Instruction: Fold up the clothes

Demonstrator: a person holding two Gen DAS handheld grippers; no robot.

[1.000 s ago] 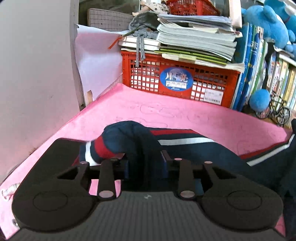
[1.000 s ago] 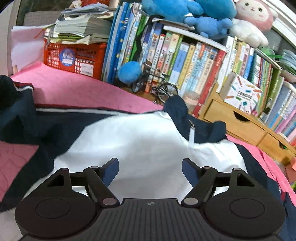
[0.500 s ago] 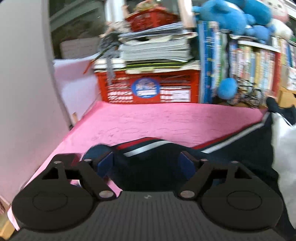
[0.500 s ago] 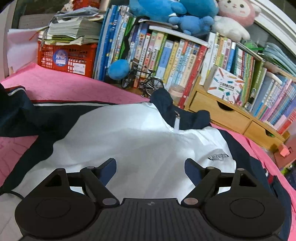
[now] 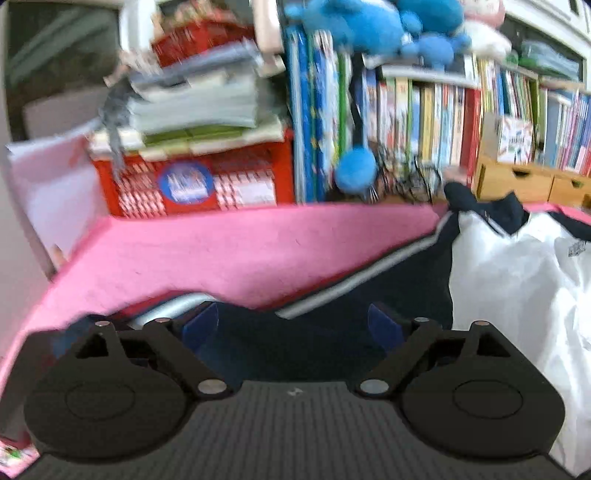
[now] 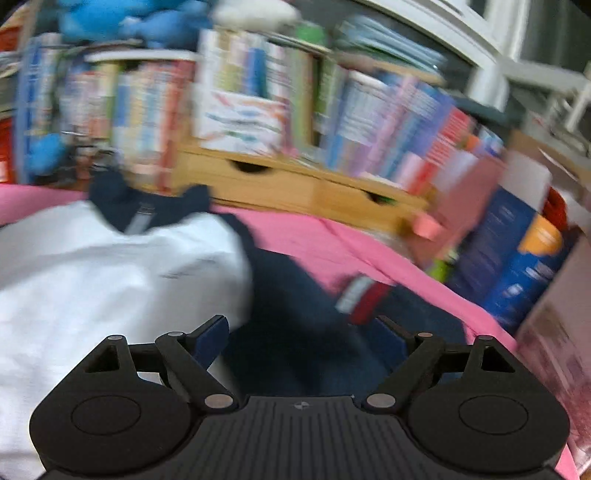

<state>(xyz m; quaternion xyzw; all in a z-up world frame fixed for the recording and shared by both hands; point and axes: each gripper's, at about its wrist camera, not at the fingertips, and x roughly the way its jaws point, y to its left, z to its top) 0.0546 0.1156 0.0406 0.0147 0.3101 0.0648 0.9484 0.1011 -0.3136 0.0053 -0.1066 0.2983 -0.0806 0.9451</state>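
Note:
A white and navy jacket point(image 5: 509, 280) lies spread on the pink cloth point(image 5: 229, 243). Its navy sleeve with a white and red stripe point(image 5: 354, 291) runs under my left gripper point(image 5: 291, 326), which is open with nothing between its fingers. In the right wrist view the white body point(image 6: 110, 273) fills the left side, and the other navy sleeve point(image 6: 295, 295) with its red and white cuff point(image 6: 364, 295) lies in front of my right gripper point(image 6: 303, 341). That gripper is open and holds nothing. Both views are motion-blurred.
A red crate point(image 5: 199, 181) stacked with papers stands at the back left. Rows of books point(image 5: 424, 107), blue plush toys point(image 5: 354, 22) and a wooden drawer unit point(image 6: 295, 188) line the back edge. Boxes point(image 6: 517, 251) crowd the right side.
My left gripper let go of the sleeve cuff, opened and swung right. My right gripper also swung right, from over the white body to the other sleeve.

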